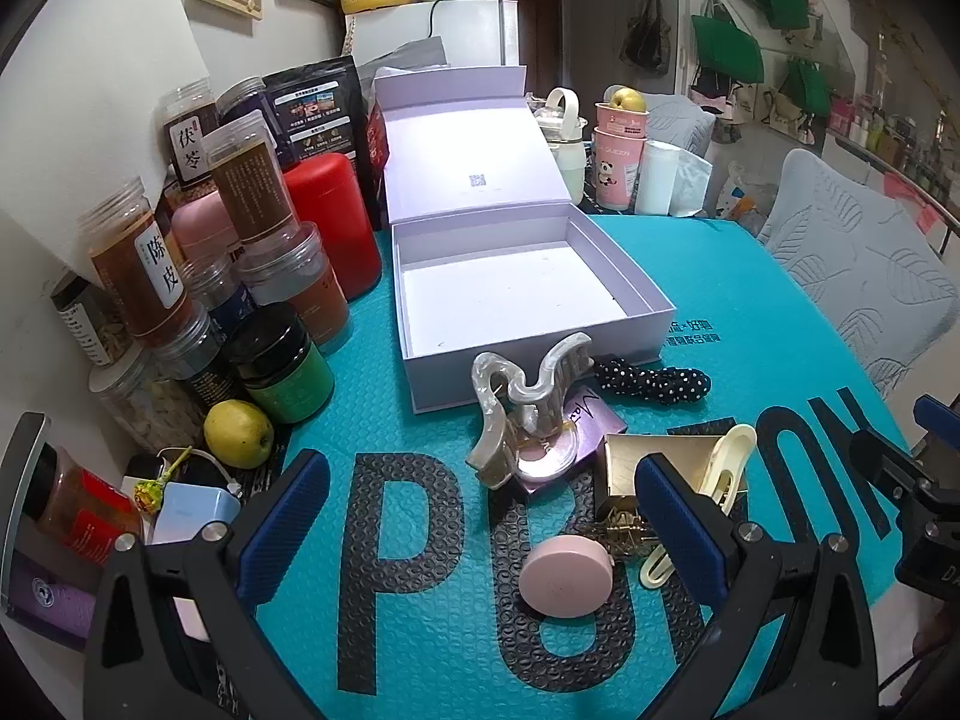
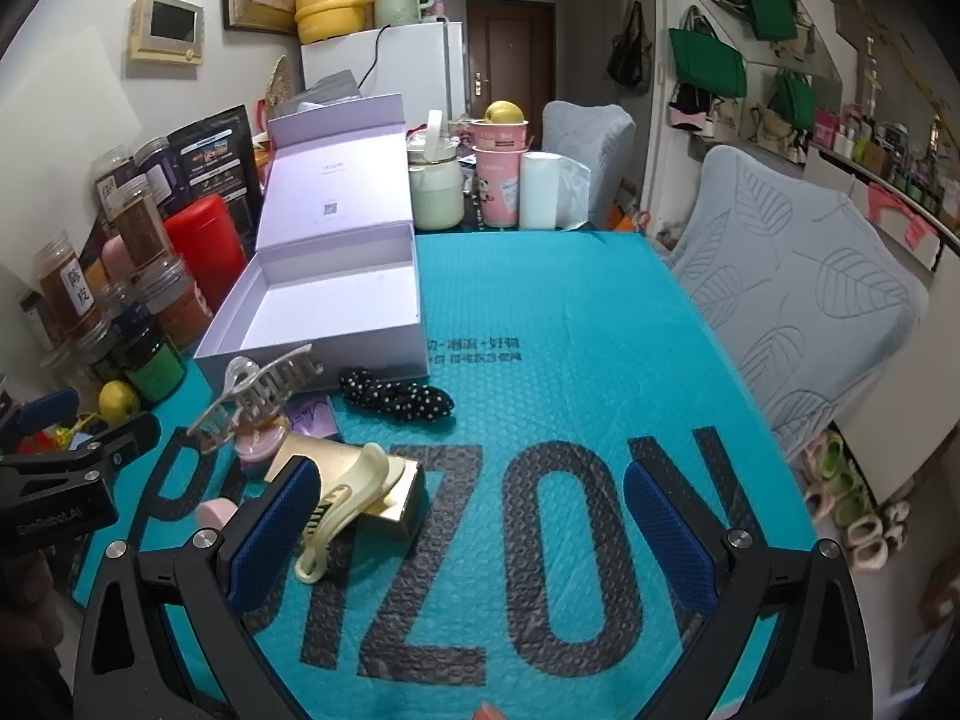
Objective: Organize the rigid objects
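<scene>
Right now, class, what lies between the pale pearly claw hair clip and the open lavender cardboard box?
Nothing: in the left wrist view the pearly claw clip stands right against the lavender box's front wall, with no teal mat visible between them.

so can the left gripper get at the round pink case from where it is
Probably yes. The left gripper has its jaws wide open with nothing in them, and the round pink case lies just ahead between them on the mat. Only the cream hair clip crowds its right side.
</scene>
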`<move>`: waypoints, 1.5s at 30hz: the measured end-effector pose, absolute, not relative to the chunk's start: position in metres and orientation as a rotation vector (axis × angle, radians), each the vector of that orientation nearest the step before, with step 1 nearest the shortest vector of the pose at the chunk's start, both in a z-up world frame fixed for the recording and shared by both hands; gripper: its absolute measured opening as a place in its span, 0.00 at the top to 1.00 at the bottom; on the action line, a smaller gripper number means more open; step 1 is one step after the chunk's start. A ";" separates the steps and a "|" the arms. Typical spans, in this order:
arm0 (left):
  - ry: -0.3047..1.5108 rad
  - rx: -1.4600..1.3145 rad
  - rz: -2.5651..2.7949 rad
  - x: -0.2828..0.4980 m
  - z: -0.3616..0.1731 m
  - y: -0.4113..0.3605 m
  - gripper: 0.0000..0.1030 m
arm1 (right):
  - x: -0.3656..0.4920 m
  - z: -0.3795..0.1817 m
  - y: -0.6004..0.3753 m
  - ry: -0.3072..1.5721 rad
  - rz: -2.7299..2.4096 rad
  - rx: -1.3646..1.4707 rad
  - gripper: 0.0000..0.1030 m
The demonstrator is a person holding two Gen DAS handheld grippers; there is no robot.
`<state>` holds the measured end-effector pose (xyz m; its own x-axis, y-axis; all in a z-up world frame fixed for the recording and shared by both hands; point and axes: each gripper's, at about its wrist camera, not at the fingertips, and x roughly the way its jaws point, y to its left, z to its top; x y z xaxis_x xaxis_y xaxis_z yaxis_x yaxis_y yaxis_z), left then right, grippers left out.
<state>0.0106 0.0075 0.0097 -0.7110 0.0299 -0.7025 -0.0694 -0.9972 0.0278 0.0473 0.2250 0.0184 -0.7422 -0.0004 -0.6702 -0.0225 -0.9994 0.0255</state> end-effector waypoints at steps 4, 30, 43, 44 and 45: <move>0.079 -1.168 2.851 0.012 0.009 0.008 0.00 | 0.049 0.019 0.223 0.048 2.927 -1.119 0.00; 0.033 -1.183 2.831 0.020 0.005 0.001 0.00 | 0.054 0.018 0.218 0.034 2.937 -1.120 0.00; 0.006 -1.183 2.816 0.026 0.000 0.001 0.00 | 0.059 0.015 0.216 0.012 2.966 -1.121 0.00; 0.001 -1.188 2.810 0.026 -0.001 0.000 0.00 | 0.060 0.015 0.216 0.011 2.972 -1.119 0.00; -0.002 -1.192 2.806 0.026 -0.003 0.000 0.00 | 0.060 0.014 0.216 0.009 2.977 -1.121 0.00</move>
<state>0.0260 0.0001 -0.0029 -0.6904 0.0857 -0.7183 -0.0847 -0.9957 -0.0374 0.0603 0.2162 0.0141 -0.7511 -0.0387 -0.6590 0.0348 -0.9992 0.0190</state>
